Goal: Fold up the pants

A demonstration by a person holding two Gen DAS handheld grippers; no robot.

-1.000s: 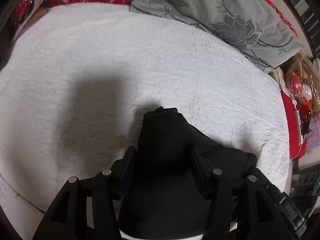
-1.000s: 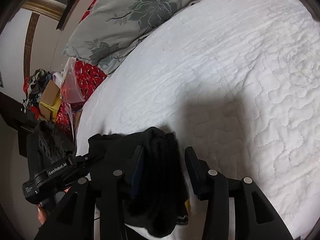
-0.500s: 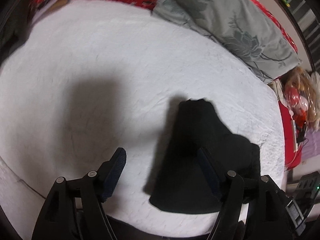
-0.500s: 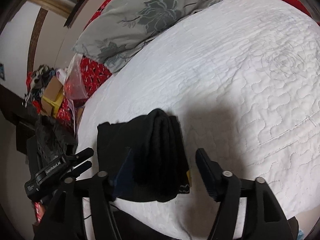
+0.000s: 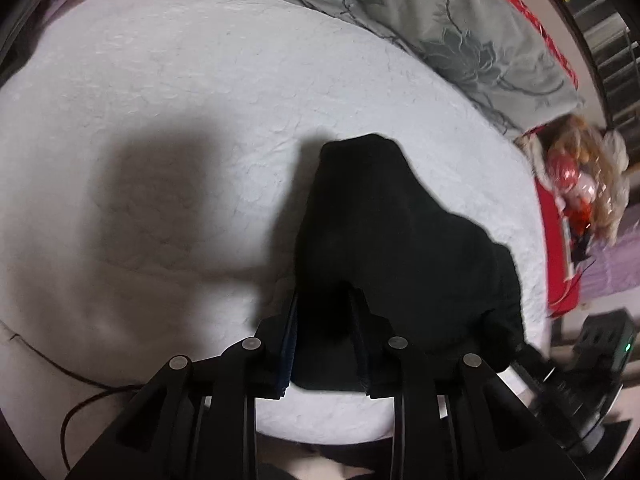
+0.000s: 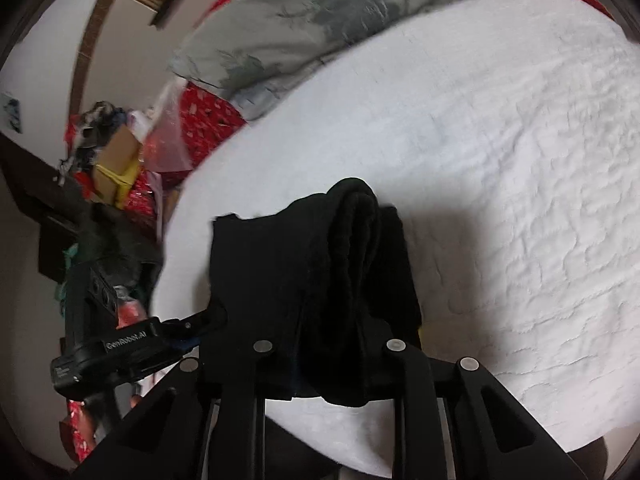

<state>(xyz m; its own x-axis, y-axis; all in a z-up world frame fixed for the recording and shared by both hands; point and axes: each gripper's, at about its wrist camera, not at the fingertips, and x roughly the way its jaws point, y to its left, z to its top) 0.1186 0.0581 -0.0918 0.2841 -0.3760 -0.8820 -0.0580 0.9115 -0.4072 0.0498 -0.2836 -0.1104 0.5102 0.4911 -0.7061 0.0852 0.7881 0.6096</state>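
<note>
On the near edge of the bed, over its white quilted bedspread [image 5: 180,92], lies one pair of black pants [image 5: 400,248], folded into a thick, compact bundle with its layered fold showing as stacked ridges in the right wrist view [image 6: 356,240].

There are two black two-finger grippers, one at each end of the bundle. The left gripper [image 5: 324,320] has its jaws drawn close together and clenched on the near edge of the black cloth, which fills the gap between them. The right gripper [image 6: 332,344] likewise has its jaws pinched in on the thick folded end of the pants, the fabric bulging out above and below the fingers. In the right wrist view the left gripper's body [image 6: 104,352] shows at the far side of the bundle, touching the cloth.

One grey pillow with a dark floral print [image 5: 460,28] lies at the head of the bed, and red patterned fabric [image 6: 204,120] shows beside it. A cardboard box [image 6: 118,148] sits among clutter off the bed's side.
</note>
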